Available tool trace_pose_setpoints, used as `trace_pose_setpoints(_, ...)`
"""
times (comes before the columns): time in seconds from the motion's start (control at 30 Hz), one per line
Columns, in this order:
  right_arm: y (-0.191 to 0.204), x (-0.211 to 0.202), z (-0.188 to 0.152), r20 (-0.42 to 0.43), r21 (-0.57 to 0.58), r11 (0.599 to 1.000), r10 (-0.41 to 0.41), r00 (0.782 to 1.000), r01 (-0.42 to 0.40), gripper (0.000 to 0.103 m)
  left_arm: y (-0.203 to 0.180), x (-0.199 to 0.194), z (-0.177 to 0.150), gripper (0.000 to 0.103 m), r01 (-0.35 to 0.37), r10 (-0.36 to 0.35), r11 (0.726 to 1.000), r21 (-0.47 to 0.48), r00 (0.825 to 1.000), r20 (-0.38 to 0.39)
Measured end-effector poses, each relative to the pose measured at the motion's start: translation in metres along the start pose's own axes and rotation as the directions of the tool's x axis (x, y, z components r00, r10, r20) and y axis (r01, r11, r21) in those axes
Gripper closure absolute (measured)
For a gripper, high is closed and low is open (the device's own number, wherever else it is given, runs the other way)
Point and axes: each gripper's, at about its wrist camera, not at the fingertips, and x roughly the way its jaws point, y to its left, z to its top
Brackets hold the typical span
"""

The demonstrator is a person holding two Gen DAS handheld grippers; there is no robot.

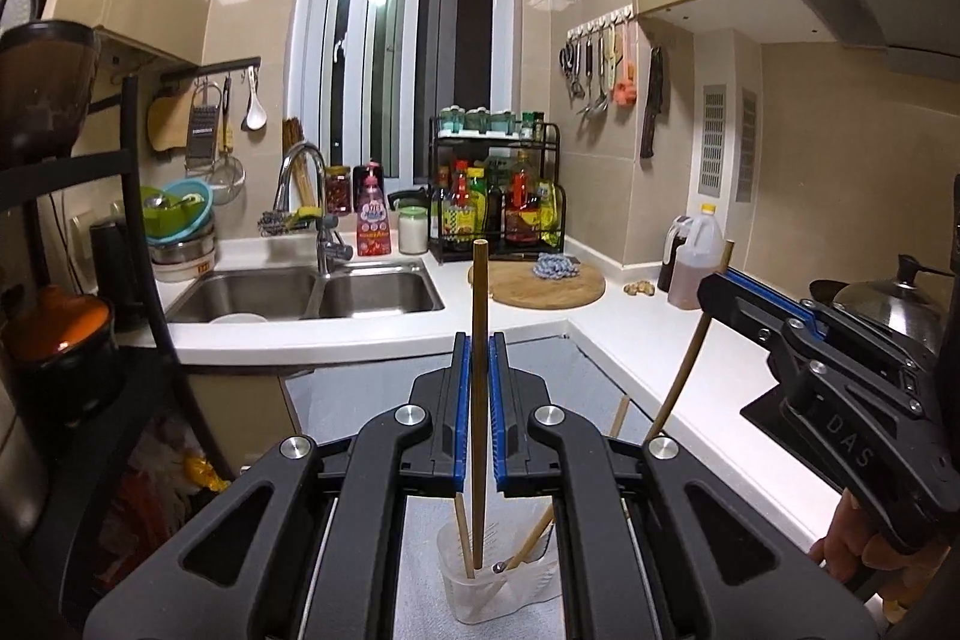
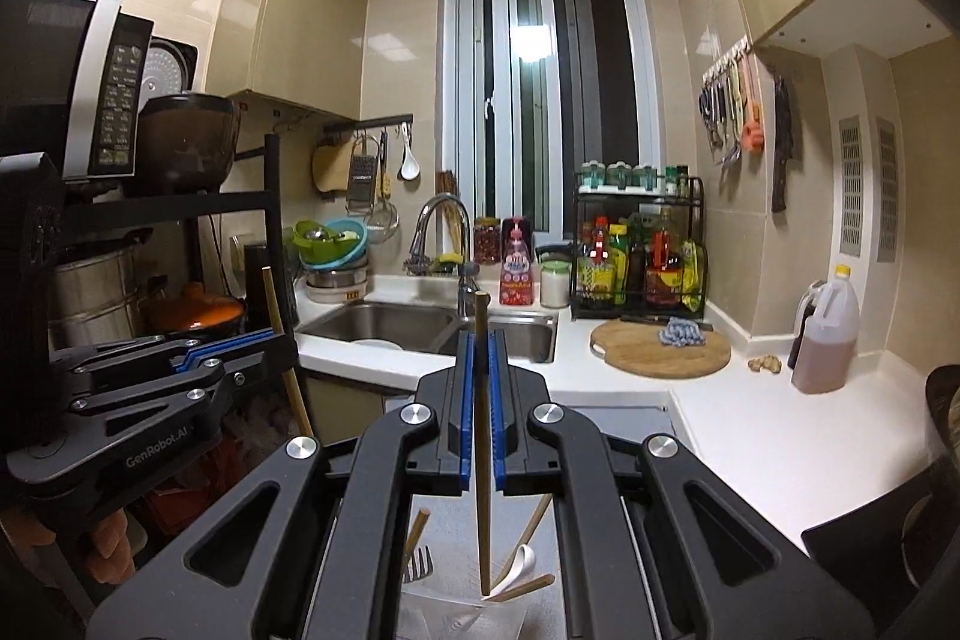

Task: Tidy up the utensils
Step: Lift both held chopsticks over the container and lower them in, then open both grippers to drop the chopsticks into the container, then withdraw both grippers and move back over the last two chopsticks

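My left gripper (image 1: 480, 346) is shut on a wooden chopstick (image 1: 479, 400) held upright, its lower end inside a clear plastic utensil cup (image 1: 480, 580). The cup holds other wooden sticks and a metal utensil. My right gripper (image 2: 480, 346) is shut on a second wooden chopstick (image 2: 482, 448), upright, with its tip at the rim of the same cup (image 2: 456, 616), which holds a fork, a white spoon and wooden handles. The right gripper also shows in the left wrist view (image 1: 720, 280); the left gripper shows in the right wrist view (image 2: 264, 340).
A white L-shaped counter (image 1: 630, 340) carries a double steel sink (image 1: 312, 295), a round wooden cutting board (image 1: 546, 286), a sauce bottle rack (image 1: 498, 196) and an oil jug (image 1: 696, 262). A black shelf rack with pots (image 2: 120, 280) stands at left. A wok with lid (image 1: 882, 298) sits at right.
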Motion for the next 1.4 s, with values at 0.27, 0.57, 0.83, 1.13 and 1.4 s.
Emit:
trace_pose_setpoints(0.27, -0.009, 0.009, -0.018, -0.052, 0.034, 0.999, -0.001, 0.999, 0.003, 0.090, 0.002, 0.020, -0.018, 0.052, -0.028, 0.030, 0.999, 0.021, 0.995, -0.092)
trace_pose_setpoints(0.57, -0.003, -0.030, -0.028, -0.004, 0.024, 0.998, -0.055, 0.998, 0.055, 0.041, 0.015, -0.015, -0.030, 0.008, -0.169, 0.169, 0.986, 0.005, 0.983, -0.066)
trace_pose_setpoints(0.83, 0.015, -0.075, -0.054, -0.031, 0.008, 0.997, -0.072, 0.997, 0.073, 0.033, 0.007, -0.056, -0.050, 0.008, -0.184, 0.184, 0.983, 0.005, 0.979, -0.093)
trace_pose_setpoints(1.13, 0.028, -0.131, -0.111, -0.129, 0.038, 0.995, -0.083, 0.988, 0.088, 0.031, -0.001, -0.117, -0.102, 0.008, -0.232, 0.227, 0.973, -0.024, 0.966, -0.123)
trace_pose_setpoints(1.4, 0.039, -0.179, -0.163, -0.217, 0.039, 0.995, -0.082, 0.973, 0.093, 0.028, -0.009, -0.157, -0.157, 0.008, -0.249, 0.237, 0.968, -0.039, 0.953, -0.188)
